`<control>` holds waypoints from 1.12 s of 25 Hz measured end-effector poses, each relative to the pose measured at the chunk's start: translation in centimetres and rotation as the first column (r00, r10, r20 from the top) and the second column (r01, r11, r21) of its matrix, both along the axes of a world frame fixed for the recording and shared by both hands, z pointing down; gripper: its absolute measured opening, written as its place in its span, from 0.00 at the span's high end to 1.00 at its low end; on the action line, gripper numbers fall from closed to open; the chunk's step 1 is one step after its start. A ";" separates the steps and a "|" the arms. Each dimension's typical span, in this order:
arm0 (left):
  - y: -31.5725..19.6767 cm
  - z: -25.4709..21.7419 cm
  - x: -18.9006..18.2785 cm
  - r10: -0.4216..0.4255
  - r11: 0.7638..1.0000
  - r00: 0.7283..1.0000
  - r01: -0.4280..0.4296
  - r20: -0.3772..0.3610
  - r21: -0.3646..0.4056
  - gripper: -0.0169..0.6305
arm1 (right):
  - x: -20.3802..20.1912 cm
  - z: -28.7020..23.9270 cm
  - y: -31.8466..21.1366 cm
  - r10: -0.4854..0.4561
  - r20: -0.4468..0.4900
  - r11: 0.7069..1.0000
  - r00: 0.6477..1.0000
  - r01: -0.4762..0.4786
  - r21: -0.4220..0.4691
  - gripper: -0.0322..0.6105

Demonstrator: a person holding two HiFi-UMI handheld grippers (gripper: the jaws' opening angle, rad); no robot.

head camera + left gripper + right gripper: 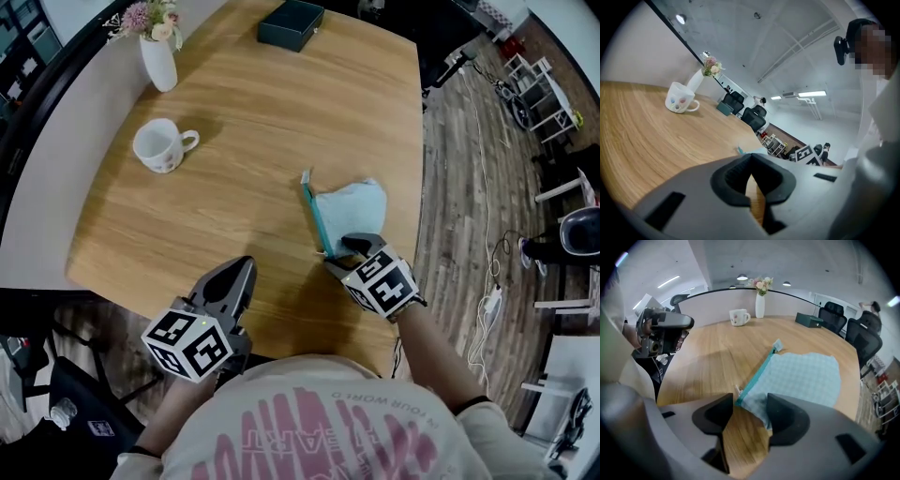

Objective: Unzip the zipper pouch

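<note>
- The light blue checked zipper pouch [354, 208] lies flat on the wooden table [253, 131], near its right edge, with the teal zipper [314, 217] along its left side.
- The right gripper [354, 246] has its jaws wide apart at the pouch's near corner, gripping nothing.
- The left gripper [246, 267] is closed and empty, well left of the pouch.
- The shirt [309, 431] has pink print; "YOUR WORLD" reads upside down.

I see the zipper pouch [354, 208] lying flat on the table [234, 141], at about 4 o'clock from the table's middle. It is pale blue-green checked cloth, slightly rumpled. Its teal zipper [314, 217] runs straight along the pouch's 9 o'clock edge, with a small white pull [737, 392] at the near end. I can't tell whether it's open.
</note>
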State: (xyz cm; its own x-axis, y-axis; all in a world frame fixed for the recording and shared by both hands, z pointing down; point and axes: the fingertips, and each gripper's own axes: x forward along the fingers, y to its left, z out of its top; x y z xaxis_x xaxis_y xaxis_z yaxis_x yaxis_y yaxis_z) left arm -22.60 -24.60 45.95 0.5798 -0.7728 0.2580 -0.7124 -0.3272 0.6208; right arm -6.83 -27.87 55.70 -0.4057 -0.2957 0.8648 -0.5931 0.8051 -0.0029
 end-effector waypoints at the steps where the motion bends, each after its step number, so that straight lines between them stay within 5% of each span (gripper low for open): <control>1: -0.1 0.1 -0.1 -0.001 1.000 1.000 0.001 -0.002 -0.003 0.97 | -0.1 0.1 -0.1 0.022 0.007 1.000 1.000 -0.022 -0.008 0.59; 7: -0.7 0.5 -0.5 0.005 1.000 1.000 -0.006 -0.011 -0.009 0.97 | -0.4 0.6 0.0 0.072 0.017 0.997 0.997 -0.071 -0.035 0.60; 20: -0.2 0.7 0.4 0.032 0.999 0.999 -0.032 -0.015 -0.013 0.97 | -0.9 0.5 0.7 0.147 0.066 0.989 0.987 -0.146 -0.028 0.80; 28: 0.5 -0.1 1.7 0.052 0.999 0.998 -0.053 0.023 0.008 0.97 | 0.0 -0.5 0.9 0.265 0.172 0.963 0.949 -0.251 -0.103 0.85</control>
State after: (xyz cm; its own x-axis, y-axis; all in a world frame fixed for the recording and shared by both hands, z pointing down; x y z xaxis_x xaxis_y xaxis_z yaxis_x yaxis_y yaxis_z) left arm -20.94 -24.11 45.84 0.6139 -0.7437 0.2647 -0.7077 -0.3699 0.6019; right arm -6.78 -27.00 55.21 -0.4778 -0.3451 0.8079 -0.7638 0.6175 -0.1880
